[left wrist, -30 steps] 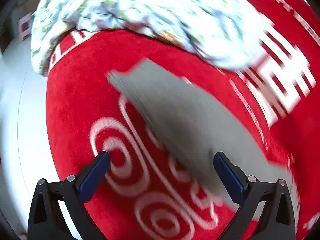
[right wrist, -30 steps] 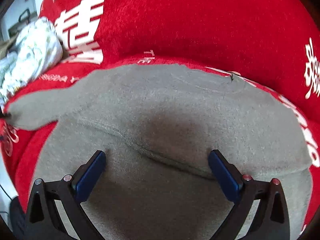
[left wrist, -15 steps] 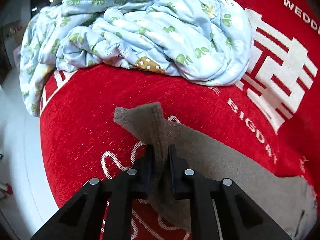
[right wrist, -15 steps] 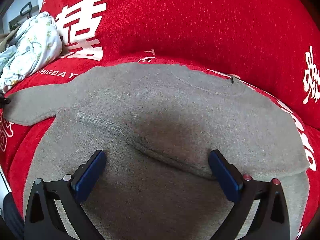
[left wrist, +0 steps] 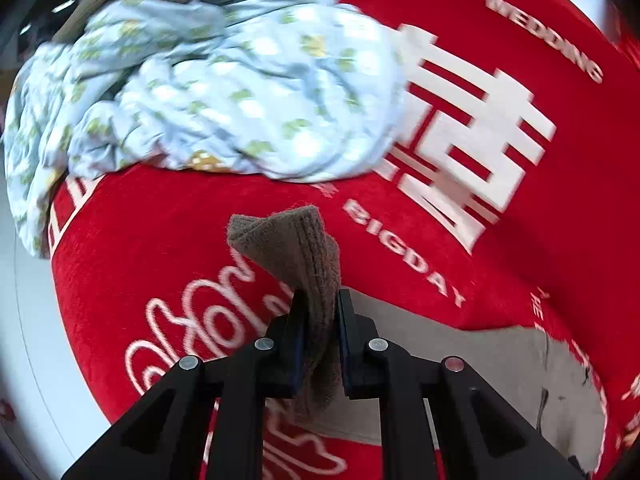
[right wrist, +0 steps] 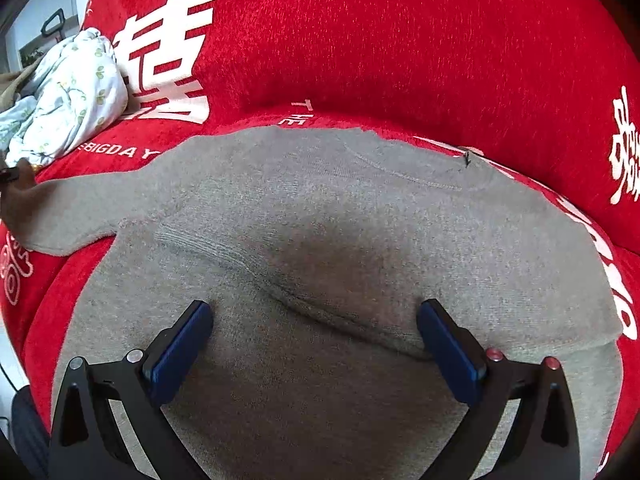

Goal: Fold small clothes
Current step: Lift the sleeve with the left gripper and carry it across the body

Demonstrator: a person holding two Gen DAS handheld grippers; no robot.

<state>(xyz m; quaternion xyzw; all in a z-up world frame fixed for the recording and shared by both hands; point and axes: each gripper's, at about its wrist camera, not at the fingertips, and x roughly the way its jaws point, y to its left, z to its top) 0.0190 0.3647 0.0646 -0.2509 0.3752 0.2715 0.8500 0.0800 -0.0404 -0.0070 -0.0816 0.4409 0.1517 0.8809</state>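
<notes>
My left gripper has its jaws pinching the grey sweater's sleeve cuff, raised for folding inward, while my right gripper, jaws spread, hovers over the sweater body flat on the red blanket.

I see a fuzzy matt knit sweater on plush red velvety bedcover; crumpled thin cotton sheet.

Two matching black hand-held grippers

The left gripper and the right gripper share black angular link arms, round silver and reddish pivot screws, and flat dark-blue pads on the fingers.
</notes>
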